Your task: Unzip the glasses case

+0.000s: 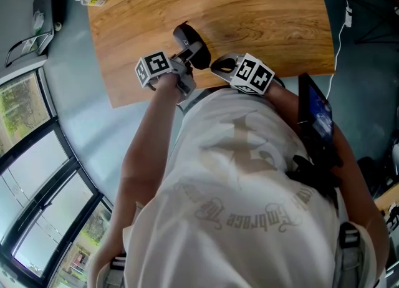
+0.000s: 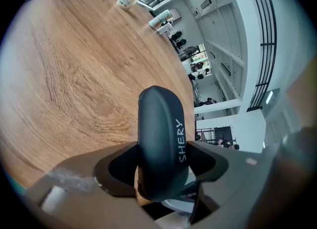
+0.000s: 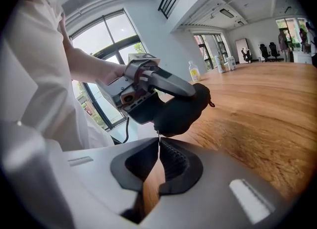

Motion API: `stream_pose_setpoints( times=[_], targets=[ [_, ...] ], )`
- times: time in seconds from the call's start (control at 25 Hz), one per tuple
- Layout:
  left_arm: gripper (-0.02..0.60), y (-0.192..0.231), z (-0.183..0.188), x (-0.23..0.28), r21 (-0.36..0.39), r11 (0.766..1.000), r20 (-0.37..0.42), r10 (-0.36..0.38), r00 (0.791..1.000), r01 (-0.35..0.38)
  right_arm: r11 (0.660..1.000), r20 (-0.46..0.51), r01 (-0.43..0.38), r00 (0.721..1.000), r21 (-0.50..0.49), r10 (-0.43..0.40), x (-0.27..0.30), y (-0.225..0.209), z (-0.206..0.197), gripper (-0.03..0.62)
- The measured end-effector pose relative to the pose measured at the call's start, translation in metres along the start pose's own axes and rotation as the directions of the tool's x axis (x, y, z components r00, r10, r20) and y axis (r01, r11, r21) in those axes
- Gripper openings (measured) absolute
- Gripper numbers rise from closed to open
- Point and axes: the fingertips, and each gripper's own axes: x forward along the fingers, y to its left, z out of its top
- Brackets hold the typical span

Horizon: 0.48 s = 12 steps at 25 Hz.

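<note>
Glasses case [image 2: 161, 143], one; hand-held grippers [image 1: 192, 53] [image 3: 159, 159], two

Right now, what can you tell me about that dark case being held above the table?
The glasses case is dark, matte and rounded, with white SHERY lettering along one side. No opening shows. The left gripper clamps it across its width, holding it over the near edge of the wooden table. A thin pull runs from it into the shut tips of the right gripper.
</note>
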Motion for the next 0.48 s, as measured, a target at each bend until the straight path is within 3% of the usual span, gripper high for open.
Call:
stream_pose_setpoints(
  times=[0.28,0.48],
  targets=[
    [0.318,0.004,-0.003,0.004,0.028,0.999,-0.014,0.042,0.999,-0.042,0.999,-0.059,0.01,0.998,-0.051,-0.013,0.0,0.001,-0.007,0.012],
    [0.318,0.016,-0.014,0.012,0.101,0.987,-0.064,0.132,0.989,-0.126,0.998,-0.142,-0.017,0.99,-0.059,0.008,0.006,0.005,-0.022,0.011]
  ],
)
